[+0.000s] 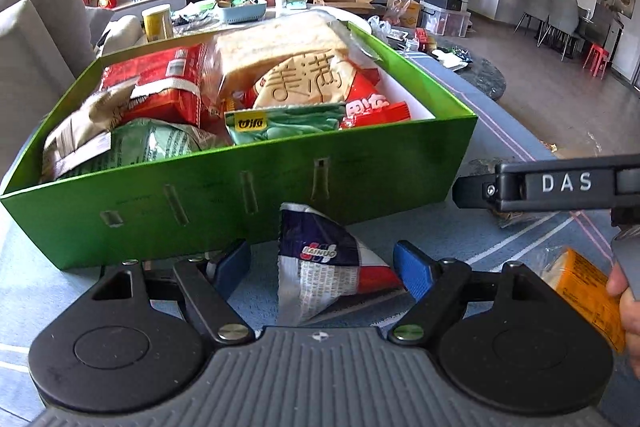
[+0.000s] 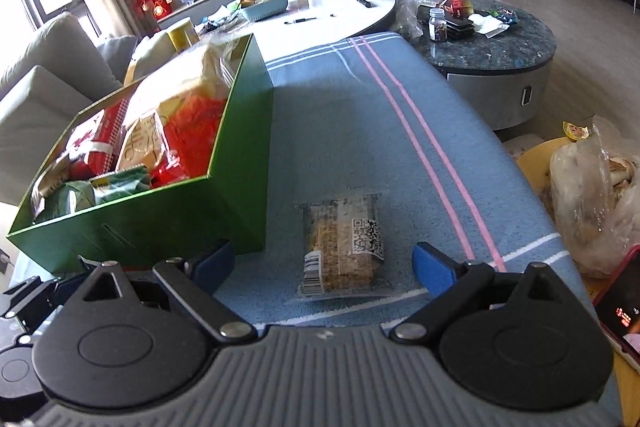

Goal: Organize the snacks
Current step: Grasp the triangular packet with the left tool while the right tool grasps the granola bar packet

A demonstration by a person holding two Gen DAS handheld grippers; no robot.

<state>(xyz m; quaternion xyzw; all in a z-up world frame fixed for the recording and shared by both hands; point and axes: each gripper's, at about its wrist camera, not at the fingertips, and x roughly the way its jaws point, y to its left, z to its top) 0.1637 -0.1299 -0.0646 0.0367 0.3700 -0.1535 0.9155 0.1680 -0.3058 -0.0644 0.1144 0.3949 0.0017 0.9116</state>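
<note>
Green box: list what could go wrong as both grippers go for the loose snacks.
1. The box is already heaped; the bread bag stands above its rim, so added packets may slide off.
2. The triangular packet leans on the box wall; the open left gripper may push it instead of gripping.
3. The clear bar packet lies flat, so the right gripper fingers may slip over it.

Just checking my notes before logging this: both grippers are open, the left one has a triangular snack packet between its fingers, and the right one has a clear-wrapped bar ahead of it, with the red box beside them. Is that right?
Not quite: the box is green, not red, as the left wrist view shows. The rest stands: the left gripper is open around the triangular packet, and the right gripper is open with the clear-wrapped bar ahead.
</note>
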